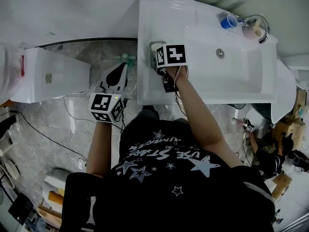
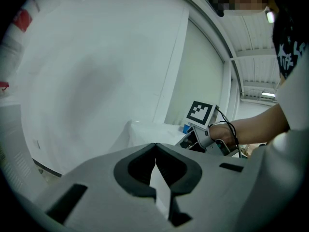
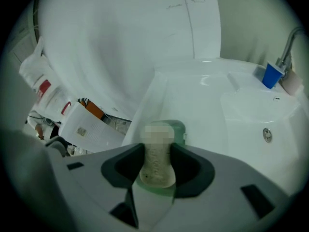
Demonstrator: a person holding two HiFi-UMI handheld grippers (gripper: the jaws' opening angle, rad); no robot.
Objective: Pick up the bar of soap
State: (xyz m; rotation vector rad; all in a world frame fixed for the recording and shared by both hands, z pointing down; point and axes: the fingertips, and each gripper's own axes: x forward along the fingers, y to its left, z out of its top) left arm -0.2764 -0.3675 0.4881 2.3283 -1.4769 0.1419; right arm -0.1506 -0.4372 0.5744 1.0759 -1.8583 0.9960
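Note:
The bar of soap is pale, speckled and stands on edge between the dark pads of my right gripper, which is shut on it. Under and behind the soap lies a green soap dish on the left rim of the white sink. Whether the soap still touches the dish cannot be told. In the head view the right gripper sits over the sink's left rim. My left gripper hangs left of the sink over the floor. Its jaws are shut with nothing between them.
A blue cup and a chrome faucet stand at the sink's far corner, with the drain in the basin. A white box-like unit is at the left. Cables trail over the marble floor.

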